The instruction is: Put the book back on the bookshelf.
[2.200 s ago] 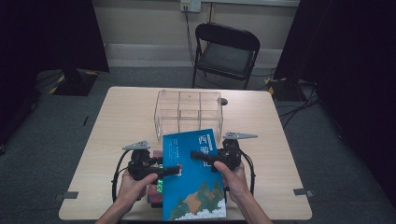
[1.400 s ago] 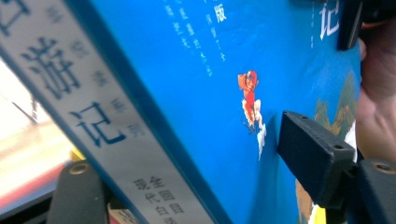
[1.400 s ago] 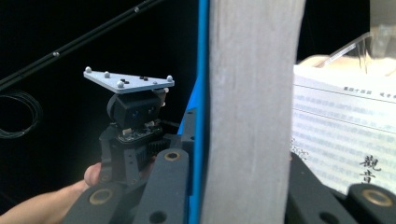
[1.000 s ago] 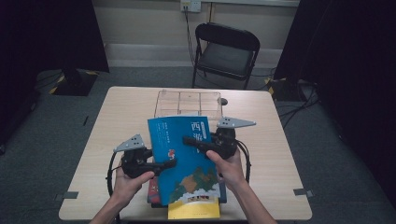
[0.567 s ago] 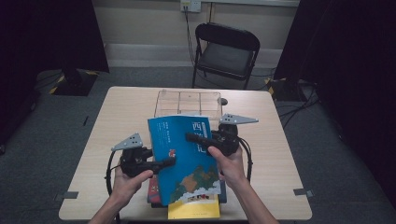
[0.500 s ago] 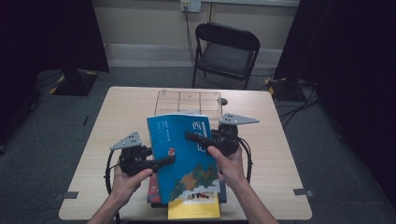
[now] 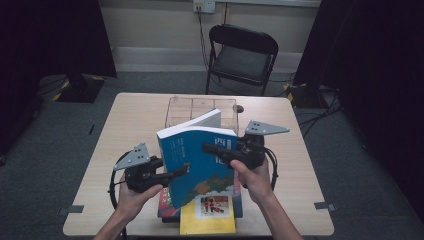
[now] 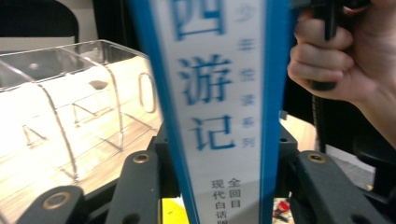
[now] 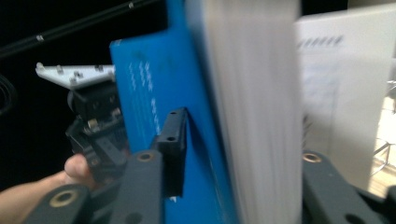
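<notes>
The blue book (image 7: 197, 160) is held tilted at centre frame, above a stack of books (image 7: 207, 217). It is clamped by the left gripper (image 7: 184, 170) at the spine and by the right gripper (image 7: 207, 147) at the page edge, whose jaws have just been opening — both grips should be kept firm while it is stood upright toward the clear rack (image 7: 175, 107).
</notes>
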`<state>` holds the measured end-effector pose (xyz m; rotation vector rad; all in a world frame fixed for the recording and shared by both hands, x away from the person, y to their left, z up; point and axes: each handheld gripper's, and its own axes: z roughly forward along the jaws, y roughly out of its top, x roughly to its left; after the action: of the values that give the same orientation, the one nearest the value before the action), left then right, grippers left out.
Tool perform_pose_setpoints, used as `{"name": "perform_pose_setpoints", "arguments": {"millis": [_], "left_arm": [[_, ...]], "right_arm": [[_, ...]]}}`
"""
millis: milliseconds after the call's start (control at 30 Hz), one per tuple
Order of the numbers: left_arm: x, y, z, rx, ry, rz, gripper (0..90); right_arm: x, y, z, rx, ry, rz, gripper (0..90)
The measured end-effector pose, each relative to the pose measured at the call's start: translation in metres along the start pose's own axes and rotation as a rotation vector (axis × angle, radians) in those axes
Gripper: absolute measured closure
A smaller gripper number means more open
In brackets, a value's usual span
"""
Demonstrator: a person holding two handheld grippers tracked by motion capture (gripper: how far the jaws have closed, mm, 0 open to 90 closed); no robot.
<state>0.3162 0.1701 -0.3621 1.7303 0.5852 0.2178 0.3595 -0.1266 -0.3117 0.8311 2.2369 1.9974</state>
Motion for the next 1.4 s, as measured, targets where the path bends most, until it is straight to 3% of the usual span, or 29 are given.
{"name": "perform_pose_setpoints", "arguments": {"millis": [33,133,233,467,633,900,967,1000,1067,1133,1300,1400], "left_arm": [[-0.002,0.000,0.000,0.002,0.002,0.014,59.7],[-0.005,-0.001,0.001,-0.002,-0.004,0.005,60.4],[-0.003,-0.003,0.001,-0.011,-0.003,-0.019,60.2],[-0.002,-0.002,0.012,-0.003,-0.023,-0.016,57.5],[-0.006,-0.001,0.025,-0.004,-0.006,0.000,51.4],[-0.005,-0.003,0.030,-0.021,-0.011,-0.004,49.5],[-0.007,-0.002,0.029,-0.012,-0.016,-0.003,54.6],[-0.008,-0.002,0.028,-0.007,-0.023,0.005,58.0],[-0.011,-0.002,0.028,-0.008,-0.031,0.022,60.6],[-0.013,-0.003,0.027,-0.011,-0.020,0.018,60.9],[-0.013,-0.003,0.027,-0.014,-0.010,0.021,61.4],[-0.014,-0.004,0.026,-0.014,-0.011,0.032,61.4]], "right_arm": [[-0.001,0.002,-0.004,-0.006,0.008,0.001,58.0],[-0.001,0.003,-0.012,-0.003,0.012,-0.005,59.5],[0.004,-0.002,-0.015,-0.010,0.038,-0.035,71.4],[0.004,-0.005,-0.019,-0.010,0.083,-0.025,72.8],[0.006,-0.004,-0.019,0.000,0.084,-0.033,72.7],[0.010,-0.006,-0.020,-0.013,0.055,-0.042,71.9],[0.010,-0.006,-0.020,-0.015,0.046,-0.035,67.4],[0.010,-0.006,-0.020,-0.015,0.039,-0.041,60.2],[0.011,-0.006,-0.020,-0.010,-0.015,-0.056,50.3],[0.008,-0.007,-0.023,-0.023,-0.030,-0.052,46.4],[0.006,-0.009,-0.034,-0.030,-0.149,-0.046,34.4],[-0.005,-0.012,-0.044,-0.058,-0.149,-0.018,28.5]]}}
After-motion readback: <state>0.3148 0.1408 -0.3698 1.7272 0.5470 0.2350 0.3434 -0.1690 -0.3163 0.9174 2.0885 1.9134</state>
